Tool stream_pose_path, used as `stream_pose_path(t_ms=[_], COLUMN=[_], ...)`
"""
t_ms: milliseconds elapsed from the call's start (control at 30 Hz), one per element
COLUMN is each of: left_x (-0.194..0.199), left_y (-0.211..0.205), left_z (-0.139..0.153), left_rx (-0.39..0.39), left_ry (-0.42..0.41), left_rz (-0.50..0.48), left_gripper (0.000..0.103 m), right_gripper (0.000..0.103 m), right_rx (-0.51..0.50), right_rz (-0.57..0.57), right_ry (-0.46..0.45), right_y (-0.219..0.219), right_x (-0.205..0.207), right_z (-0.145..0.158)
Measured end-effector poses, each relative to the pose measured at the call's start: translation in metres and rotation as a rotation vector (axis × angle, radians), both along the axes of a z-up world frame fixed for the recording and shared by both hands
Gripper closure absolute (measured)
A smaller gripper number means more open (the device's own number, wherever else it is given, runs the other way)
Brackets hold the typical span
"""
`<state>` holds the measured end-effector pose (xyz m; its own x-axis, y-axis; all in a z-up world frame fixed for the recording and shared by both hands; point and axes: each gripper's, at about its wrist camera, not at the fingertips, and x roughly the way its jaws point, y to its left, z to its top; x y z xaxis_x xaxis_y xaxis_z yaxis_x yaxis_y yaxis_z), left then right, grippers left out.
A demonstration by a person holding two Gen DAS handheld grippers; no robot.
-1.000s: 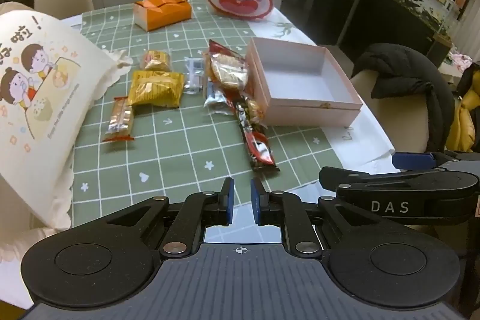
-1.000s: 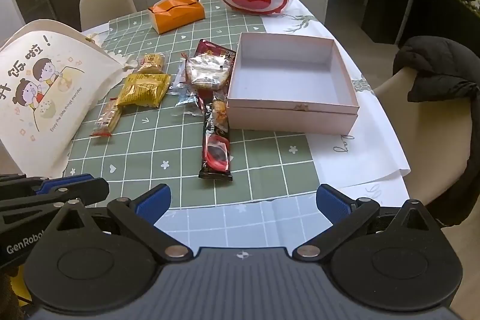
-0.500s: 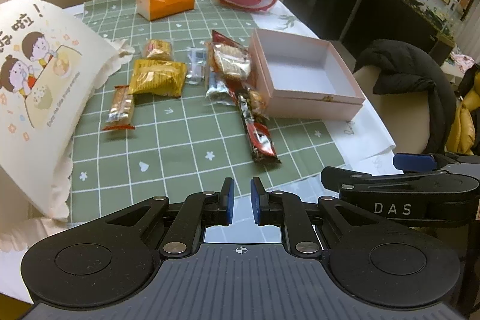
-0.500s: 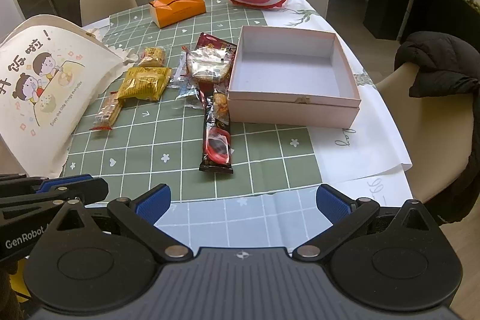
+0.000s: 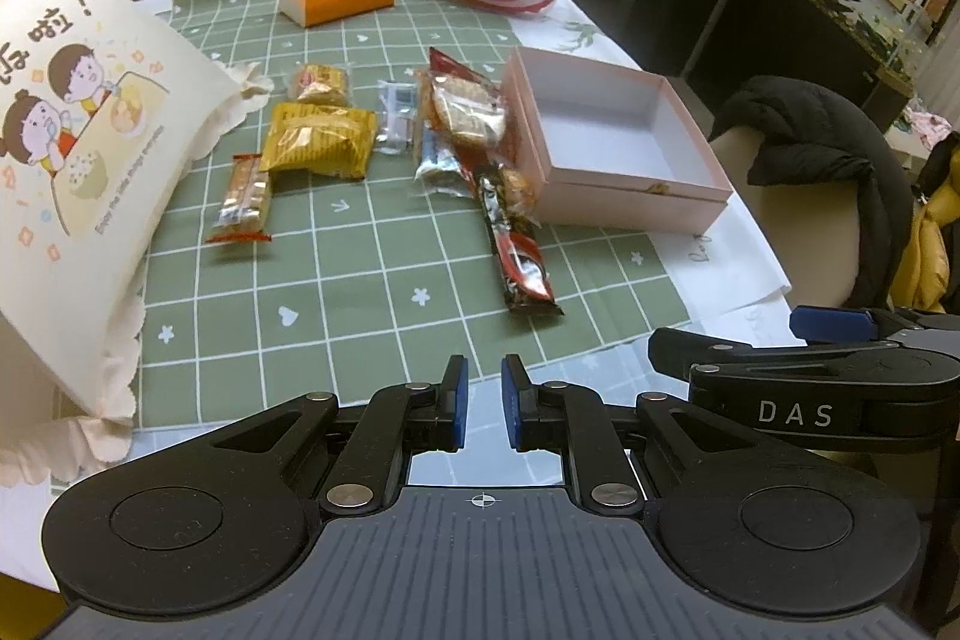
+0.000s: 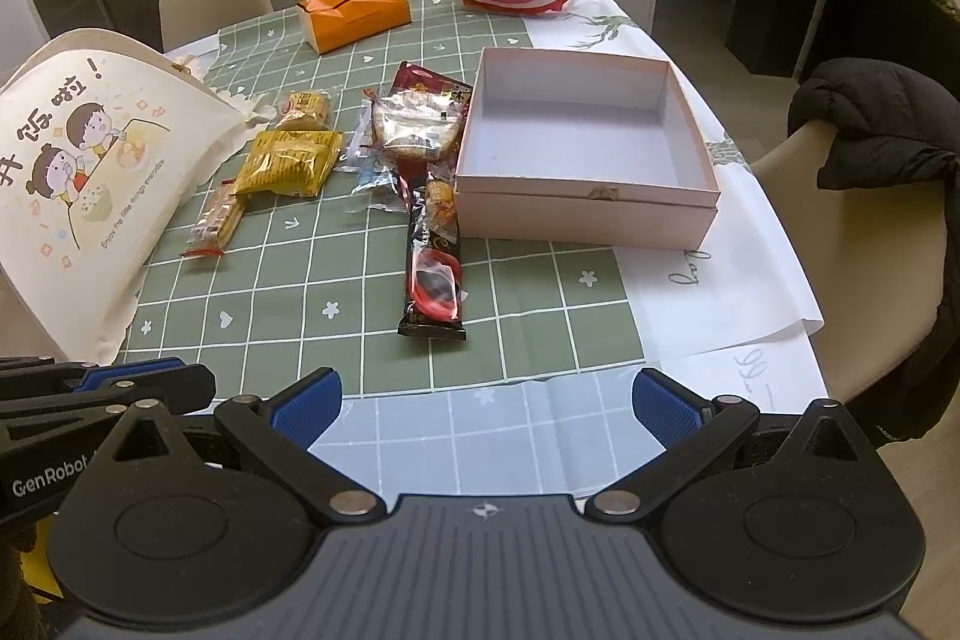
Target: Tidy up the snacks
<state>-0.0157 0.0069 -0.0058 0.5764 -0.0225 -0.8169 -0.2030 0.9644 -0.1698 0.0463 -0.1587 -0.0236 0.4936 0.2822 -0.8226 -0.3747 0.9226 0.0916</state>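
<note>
The crinkly foil and clear-plastic snack packets (image 6: 414,142) lie overlapped at frame centre, left of the empty pink cardboard box (image 6: 585,214), so the right gripper (image 6: 486,397), fingers spread, might drag neighbours, while the left gripper (image 5: 481,403) stays nearly pressed together, empty.

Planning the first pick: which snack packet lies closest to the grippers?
The long dark packet with red print, lying lengthwise beside the pink box; the other snacks sit farther back.
</note>
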Motion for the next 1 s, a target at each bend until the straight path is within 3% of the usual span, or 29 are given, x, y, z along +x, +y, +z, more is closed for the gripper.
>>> stream_pose_path(t_ms=[1000], left_x=[0.0031], left_y=[-0.0039], left_z=[0.0011], left_rx=[-0.012], left_ry=[-0.002], left_rz=[-0.011], left_gripper=[0.087], right_gripper=[0.0], right_rx=[-0.01], right_rz=[0.006], right_ry=[0.008], right_y=[0.0044], right_x=[0.0], right_z=[-0.0025])
